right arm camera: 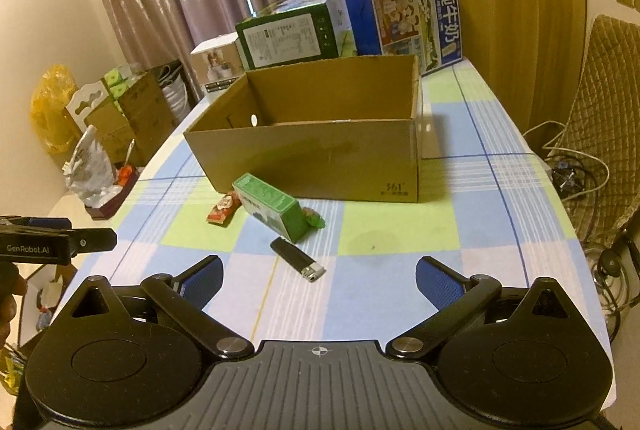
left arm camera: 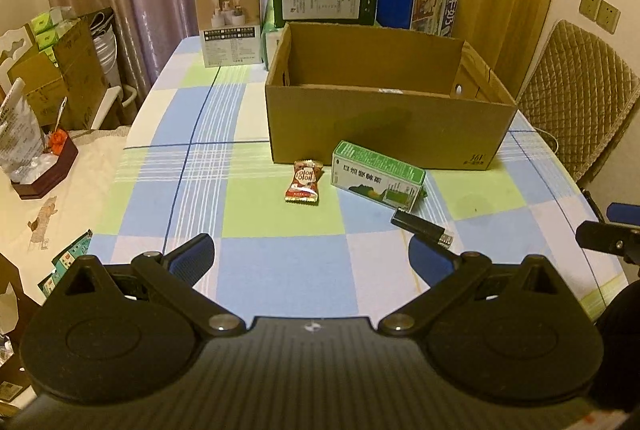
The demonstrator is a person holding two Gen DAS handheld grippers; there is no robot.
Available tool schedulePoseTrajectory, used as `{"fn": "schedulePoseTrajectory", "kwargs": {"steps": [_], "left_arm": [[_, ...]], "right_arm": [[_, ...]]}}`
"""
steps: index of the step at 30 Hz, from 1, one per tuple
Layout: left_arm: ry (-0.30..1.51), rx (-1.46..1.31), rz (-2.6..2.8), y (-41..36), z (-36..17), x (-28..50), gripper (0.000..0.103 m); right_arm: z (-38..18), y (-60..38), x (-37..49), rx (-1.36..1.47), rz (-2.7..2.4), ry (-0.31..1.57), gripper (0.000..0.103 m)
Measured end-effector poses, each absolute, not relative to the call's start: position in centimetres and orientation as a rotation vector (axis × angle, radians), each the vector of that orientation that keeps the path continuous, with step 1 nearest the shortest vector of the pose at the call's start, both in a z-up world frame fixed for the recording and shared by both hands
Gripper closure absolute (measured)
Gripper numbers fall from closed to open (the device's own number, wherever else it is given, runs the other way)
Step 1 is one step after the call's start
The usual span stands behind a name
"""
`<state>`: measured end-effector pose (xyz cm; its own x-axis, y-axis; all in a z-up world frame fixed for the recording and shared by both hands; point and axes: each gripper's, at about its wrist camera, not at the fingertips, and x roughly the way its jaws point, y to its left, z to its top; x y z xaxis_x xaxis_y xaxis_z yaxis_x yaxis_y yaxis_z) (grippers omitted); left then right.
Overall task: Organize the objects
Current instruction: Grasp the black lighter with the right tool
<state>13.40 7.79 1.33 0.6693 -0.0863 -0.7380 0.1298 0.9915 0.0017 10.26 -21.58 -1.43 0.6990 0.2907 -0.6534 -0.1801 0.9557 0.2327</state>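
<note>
1. Looking into the cardboard box (right arm camera: 320, 158), we see nothing packed (its floor is partly hidden)
2. Snack packet (left arm camera: 303, 182), green carton (left arm camera: 376, 176) and lighter (right arm camera: 297, 259) wait on the tablecloth (left arm camera: 280, 250)
3. Left gripper (left arm camera: 312, 258) and right gripper (right arm camera: 319, 278): jaws apart, empty

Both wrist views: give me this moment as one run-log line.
left gripper: open, empty | right gripper: open, empty | cardboard box: no items visible inside | on tablecloth: snack packet, green carton, lighter, green candy
</note>
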Motion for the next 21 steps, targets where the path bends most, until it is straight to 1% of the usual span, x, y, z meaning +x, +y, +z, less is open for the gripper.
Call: {"fn": "schedulePoseTrajectory", "kwargs": {"steps": [1,3,5,6,8,9,11,16,21], "left_arm": [[0.833,0.057,-0.122,7.8,1.1,13.5,0.001],[0.837,0.061,-0.123,7.8,0.7,13.8,0.001],[0.841,0.069,-0.12,7.8,0.4,14.2,0.001],[0.845,0.073,-0.119,7.9,0.1,14.4,0.001],[0.85,0.075,-0.118,8.0,-0.3,14.9,0.001],[0.852,0.074,-0.118,8.0,-0.5,15.2,0.001],[0.858,0.073,-0.117,8.2,-1.1,16.0,0.001],[0.88,0.065,-0.122,8.4,-2.8,18.0,0.001],[0.905,0.053,-0.128,8.6,-4.6,19.9,0.001]], "right_arm": [[-1.6,-21.4,10.4,0.15,0.263,0.754,0.003],[-2.0,-21.1,10.6,0.143,0.27,0.76,0.006],[-2.6,-20.8,11.1,0.145,0.278,0.772,0.018],[-2.9,-20.6,11.3,0.146,0.284,0.783,0.02],[-3.7,-20.2,11.8,0.144,0.295,0.805,0.035],[-4.1,-19.9,12.0,0.142,0.298,0.815,0.038],[-5.1,-19.4,12.5,0.138,0.303,0.828,0.046],[-7.9,-17.9,14.2,0.136,0.32,0.875,0.061],[-10.5,-16.7,16.1,0.156,0.315,0.899,0.068]]}}
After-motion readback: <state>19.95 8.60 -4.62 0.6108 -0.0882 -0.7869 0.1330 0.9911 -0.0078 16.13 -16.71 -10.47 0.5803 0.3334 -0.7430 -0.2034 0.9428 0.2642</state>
